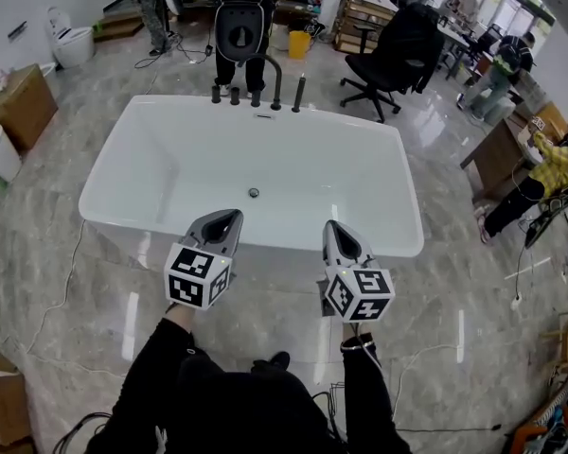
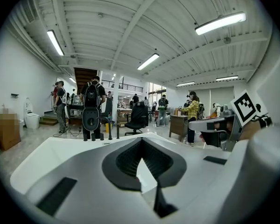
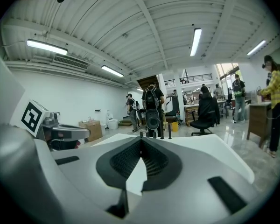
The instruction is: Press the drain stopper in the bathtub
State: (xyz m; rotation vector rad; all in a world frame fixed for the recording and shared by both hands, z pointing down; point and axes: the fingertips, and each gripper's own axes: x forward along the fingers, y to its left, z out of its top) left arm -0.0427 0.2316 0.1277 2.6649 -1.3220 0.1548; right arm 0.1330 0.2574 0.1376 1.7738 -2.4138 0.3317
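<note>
A white freestanding bathtub (image 1: 161, 159) fills the middle of the head view, and its small round drain stopper (image 1: 254, 193) lies on the tub floor near the centre. My left gripper (image 1: 229, 215) hovers over the tub's near rim, just this side of the stopper and slightly left of it. My right gripper (image 1: 331, 226) hangs over the same rim further right. Both are shut, with nothing between the jaws. The left gripper view shows shut tips (image 2: 141, 140) above the tub (image 2: 56, 155). The right gripper view shows the same (image 3: 141, 140), tub (image 3: 208, 148) beyond.
Black tap fittings (image 1: 265, 93) stand on the tub's far rim. A standing person (image 1: 241, 26) and a black office chair (image 1: 398, 45) are behind it. A cardboard box (image 1: 14, 102) and a toilet (image 1: 71, 41) sit at left, a seated person (image 1: 540, 173) at right. Cables trail over the floor.
</note>
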